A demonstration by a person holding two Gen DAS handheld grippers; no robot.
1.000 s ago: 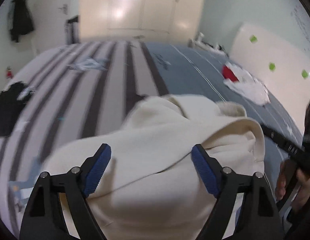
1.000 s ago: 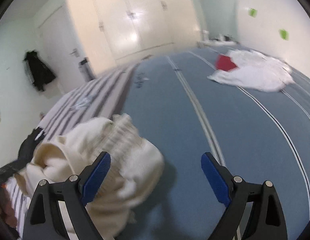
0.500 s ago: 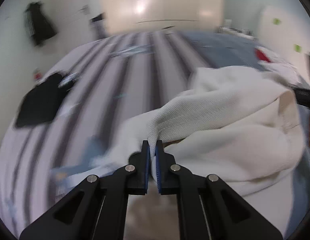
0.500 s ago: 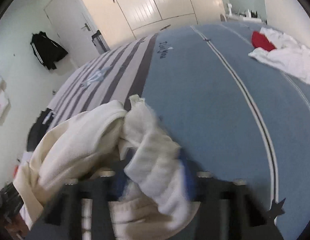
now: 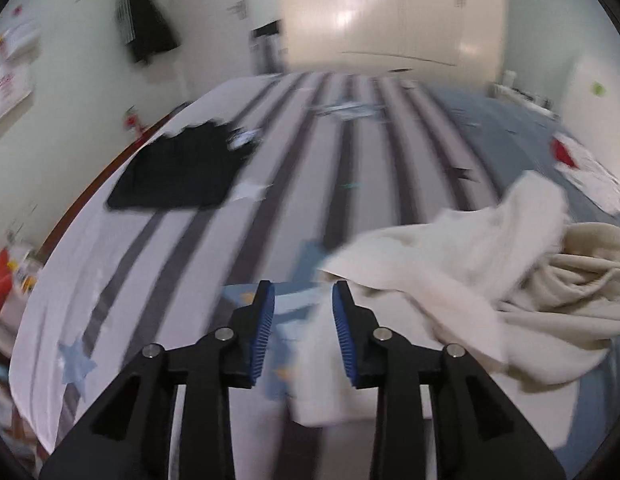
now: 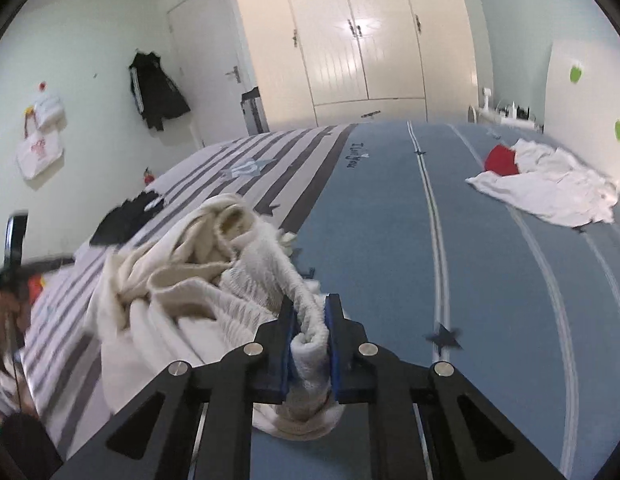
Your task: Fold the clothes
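Left tongs now parted w/ nothing between the blue pads; 0.5 s ago they were pinched shut on a fold of the cream knitted sweater. Cloth has dropped away to their right, one edge lying just under the right pad. Right tongs clamped on a rolled ribbed hem of same sweater, as 0.5 s ago. Sweater sits crumpled on the bed, straddling striped grey-white & plain blue halves of the cover, bunched in loose folds, ribbed part twisted toward right tongs. Left view blurred.
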